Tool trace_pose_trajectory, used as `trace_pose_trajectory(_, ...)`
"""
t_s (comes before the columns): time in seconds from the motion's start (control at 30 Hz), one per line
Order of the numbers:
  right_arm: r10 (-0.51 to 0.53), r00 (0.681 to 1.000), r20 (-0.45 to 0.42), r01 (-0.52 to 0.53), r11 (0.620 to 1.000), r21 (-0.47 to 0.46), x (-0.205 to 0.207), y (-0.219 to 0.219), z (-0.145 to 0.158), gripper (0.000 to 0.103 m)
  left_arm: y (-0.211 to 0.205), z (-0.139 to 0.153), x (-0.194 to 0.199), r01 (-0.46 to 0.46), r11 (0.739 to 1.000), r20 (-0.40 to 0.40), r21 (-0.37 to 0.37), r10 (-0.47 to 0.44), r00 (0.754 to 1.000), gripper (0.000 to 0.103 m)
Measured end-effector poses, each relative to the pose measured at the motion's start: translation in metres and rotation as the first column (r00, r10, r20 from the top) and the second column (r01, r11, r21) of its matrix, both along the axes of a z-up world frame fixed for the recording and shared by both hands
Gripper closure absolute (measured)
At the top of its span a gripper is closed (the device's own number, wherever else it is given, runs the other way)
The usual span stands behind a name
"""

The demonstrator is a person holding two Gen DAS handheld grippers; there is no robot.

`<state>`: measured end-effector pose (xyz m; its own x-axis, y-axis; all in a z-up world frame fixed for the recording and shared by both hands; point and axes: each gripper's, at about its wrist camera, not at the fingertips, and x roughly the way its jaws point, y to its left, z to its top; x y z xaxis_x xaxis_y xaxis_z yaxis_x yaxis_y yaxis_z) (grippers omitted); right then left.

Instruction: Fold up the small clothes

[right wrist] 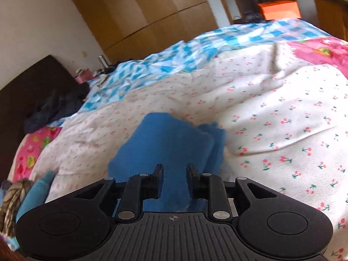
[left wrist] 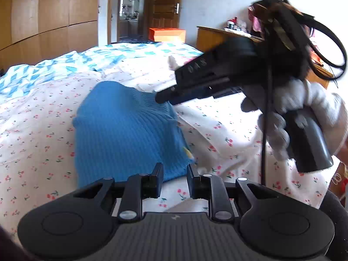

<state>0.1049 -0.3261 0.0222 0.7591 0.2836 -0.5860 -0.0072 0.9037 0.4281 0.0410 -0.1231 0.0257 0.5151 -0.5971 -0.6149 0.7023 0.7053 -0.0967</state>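
Left gripper (left wrist: 174,180) jaws apart, nothing between; blue ribbed knit garment (left wrist: 121,130) just ahead on cherry-print sheet (left wrist: 217,130). Only left view shows right gripper (left wrist: 162,99), tips at the garment's far edge; grip unclear.

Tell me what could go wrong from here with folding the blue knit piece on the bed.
The blue knit piece lies humped on a rumpled cherry-print cover, so the fold could slump or come out uneven. The right hand-held gripper hangs close over its far edge with a cable dangling beside it; either might snag the knit. The left hand-held gripper stands open at its near edge.
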Motion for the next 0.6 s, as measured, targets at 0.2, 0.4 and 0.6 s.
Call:
trace_pose_trajectory(0.2, -0.068, 0.983, -0.172, 0.047, 0.992, -0.121, 0.000, 0.004, -0.042, 0.079, 0.013, -0.021, 0.055, -0.187, 0.979, -0.040, 0.079, 0.190, 0.981, 0.075)
trace_pose_trajectory(0.4, -0.065, 0.993, -0.102, 0.047, 0.984, -0.169, -0.004, 0.001, -0.008, 0.077, 0.046, -0.017, 0.067, -0.256, 0.966, -0.099, -0.020, 0.253, 0.962, 0.072)
trace_pose_trajectory(0.6, 0.026, 0.998, -0.061, -0.041, 0.966, -0.255, 0.076, 0.037, 0.030, 0.058, 0.044, -0.039, 0.103, -0.326, 0.943, -0.174, -0.072, 0.309, 0.935, 0.059)
